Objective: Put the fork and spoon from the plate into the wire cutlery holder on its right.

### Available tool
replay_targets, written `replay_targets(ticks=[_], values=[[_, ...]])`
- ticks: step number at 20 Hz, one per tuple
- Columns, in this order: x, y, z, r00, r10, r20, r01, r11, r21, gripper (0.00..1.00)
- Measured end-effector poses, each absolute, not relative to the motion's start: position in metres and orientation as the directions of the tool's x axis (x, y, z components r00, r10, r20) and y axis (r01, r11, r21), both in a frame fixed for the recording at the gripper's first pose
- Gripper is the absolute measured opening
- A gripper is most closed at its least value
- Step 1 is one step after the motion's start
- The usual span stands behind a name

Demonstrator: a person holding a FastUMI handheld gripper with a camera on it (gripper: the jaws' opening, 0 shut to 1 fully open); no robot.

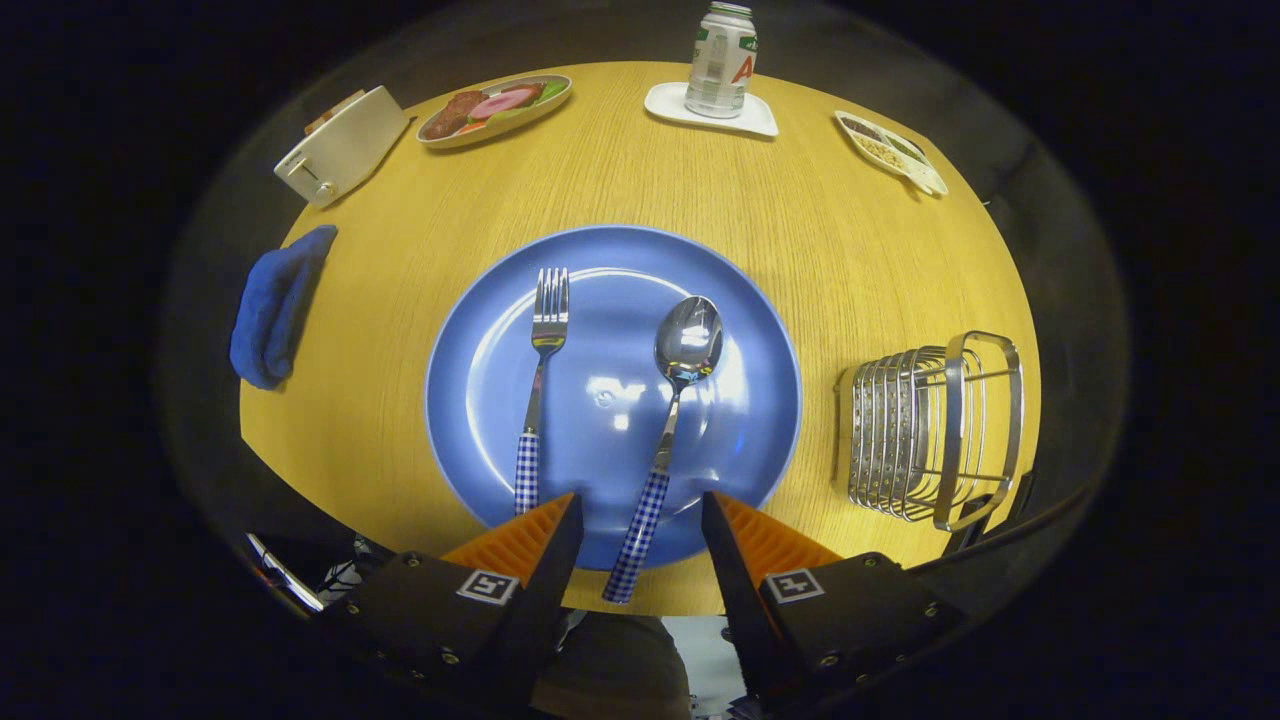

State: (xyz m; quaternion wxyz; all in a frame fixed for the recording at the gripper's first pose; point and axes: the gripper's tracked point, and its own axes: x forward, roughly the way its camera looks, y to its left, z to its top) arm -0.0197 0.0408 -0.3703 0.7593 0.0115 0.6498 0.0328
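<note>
- Approaching for the first pick, by my read: fork [541, 380] and spoon [672, 420] both lie on the blue plate [745, 300], nothing in the wire cutlery holder [930, 430] yet.
- Gripper [640, 520] hangs over the plate's near rim, fingers spread apart, nothing held.
- Spoon handle runs down through the gap between the fingers, its checked end past the plate rim toward the camera; bowl lies beyond the fingertips, mid-plate.
- Fork lies left of the spoon, roughly parallel, tines pointing away; its checked handle ends just beside the left finger, partly hidden behind it.
- Holder stands on the wooden table [620, 170] right of the plate, apart from it, looks upright.
- Next move likely: drop lower onto the spoon handle, close on it, lift, carry right to the holder. Handle is thin and flat on the plate, so the grip needs to come low.
</note>
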Motion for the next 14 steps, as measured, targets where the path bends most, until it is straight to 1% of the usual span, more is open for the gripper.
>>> replay_targets(ticks=[1,3,6,7,10,11,12,14], values=[[-0.018,0.040,-0.369,0.150,0.059,-0.987,-0.038,0.998,0.054,0.74],[-0.021,0.041,-0.373,0.111,0.057,-0.992,-0.053,0.997,0.052,0.40],[-0.020,0.039,-0.383,0.083,0.046,-0.996,-0.068,0.997,0.040,0.40],[-0.021,0.038,-0.374,0.080,0.046,-0.996,-0.066,0.997,0.041,0.20],[-0.020,0.037,-0.378,0.055,0.048,-0.997,-0.078,0.996,0.044,0.21],[-0.014,0.037,-0.377,0.076,0.044,-0.996,-0.072,0.997,0.039,0.21],[-0.017,0.037,-0.378,0.055,0.045,-0.997,-0.092,0.995,0.040,0.04],[-0.015,0.037,-0.379,0.043,0.053,-0.998,-0.111,0.993,0.048,0.04]])
